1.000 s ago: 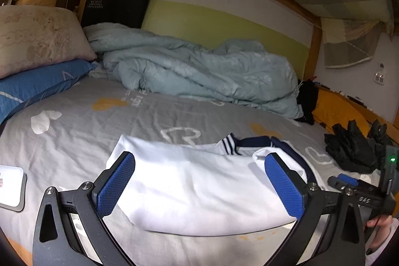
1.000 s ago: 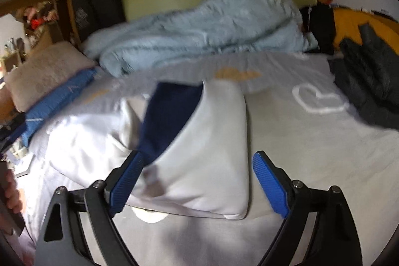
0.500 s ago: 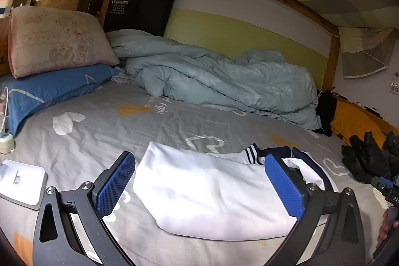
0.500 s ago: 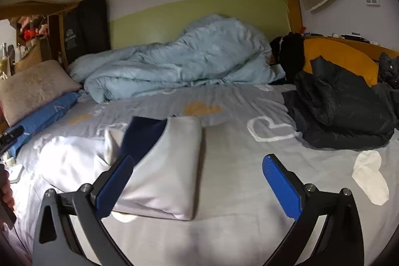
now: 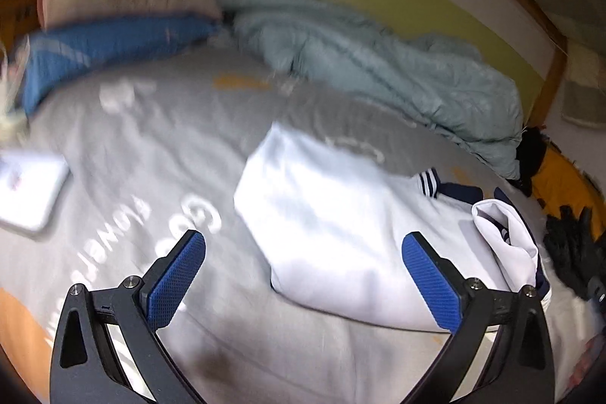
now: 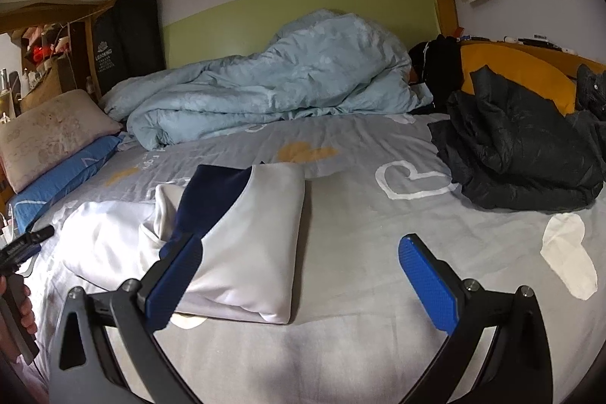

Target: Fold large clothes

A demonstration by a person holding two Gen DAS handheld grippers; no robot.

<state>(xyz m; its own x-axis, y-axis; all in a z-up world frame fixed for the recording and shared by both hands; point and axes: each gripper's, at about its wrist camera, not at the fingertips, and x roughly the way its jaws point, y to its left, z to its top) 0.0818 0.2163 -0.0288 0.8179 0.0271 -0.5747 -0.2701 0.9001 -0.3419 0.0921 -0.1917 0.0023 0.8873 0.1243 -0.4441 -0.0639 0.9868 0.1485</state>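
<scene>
- One white garment with navy trim (image 6: 246, 245) is counted on the bed (image 6: 360, 347), partly folded.
- Two pillows are seen at the far left: one beige pillow (image 6: 53, 135) stacked on one blue pillow (image 6: 64, 177).
- One pale blue duvet (image 6: 272, 86) is bunched along the far wall.
- One dark jacket (image 6: 519, 154) is heaped at the right.
- One small white cloth (image 6: 568, 260) is counted near the right.
- One flat white box (image 5: 26, 192) is noted at the left.
- Two tools are counted: the left tool (image 5: 303, 279) and the right tool (image 6: 303, 283).
</scene>
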